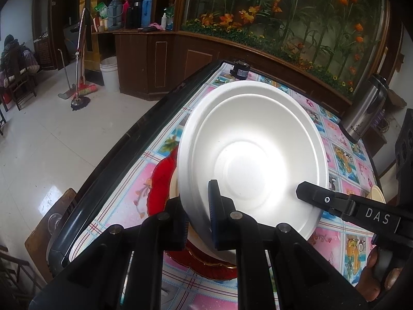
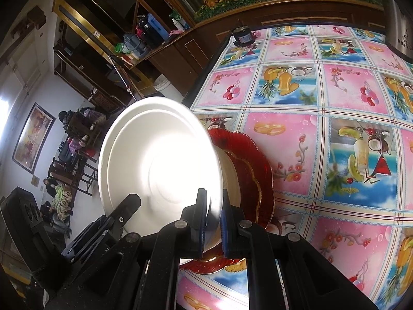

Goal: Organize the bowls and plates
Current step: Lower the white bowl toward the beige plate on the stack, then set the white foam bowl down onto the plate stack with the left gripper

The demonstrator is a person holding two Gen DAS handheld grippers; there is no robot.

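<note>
Both grippers pinch the white bowl's (image 1: 254, 155) rim from opposite sides. The left gripper (image 1: 198, 214) is clamped on the near rim, the bowl tilted up ahead of it. The right gripper (image 2: 213, 222) is likewise closed on the rim. Just beneath the bowl lie a cream dish (image 2: 233, 178) and red plates (image 2: 260, 170) on the table (image 2: 335, 90).

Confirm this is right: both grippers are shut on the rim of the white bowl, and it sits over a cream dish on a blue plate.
Not quite: the plate is red, not blue, as the right wrist view shows. The rest holds: the left gripper and right gripper are shut on the white bowl rim, over a cream dish.
</note>
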